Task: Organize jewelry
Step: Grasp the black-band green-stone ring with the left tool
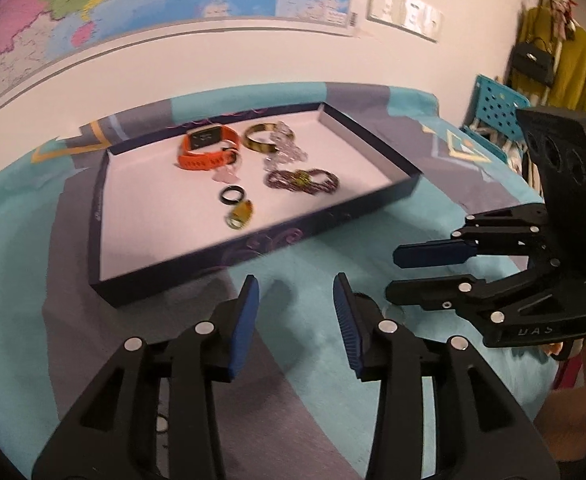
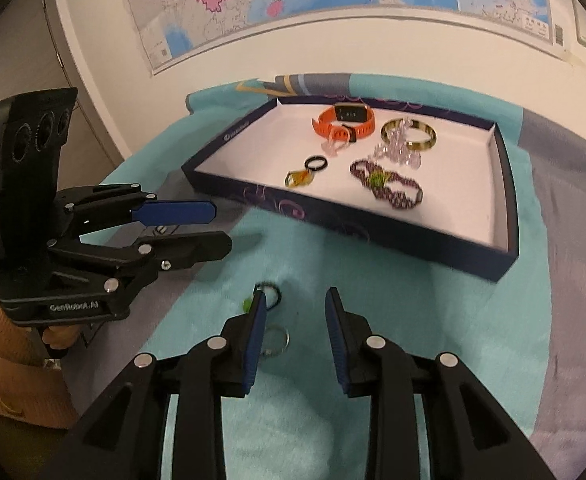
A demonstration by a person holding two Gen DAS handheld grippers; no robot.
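Lying in the tray, a watch and bracelets are seen; both left gripper and right gripper are held open, empty.

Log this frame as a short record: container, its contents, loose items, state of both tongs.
container: dark shallow box lid on a teal cloth
contents: orange watch, gold bangle, beaded bracelet, black ring
loose items: rings on the cloth by the right tongs
left tongs: open, empty
right tongs: open, empty
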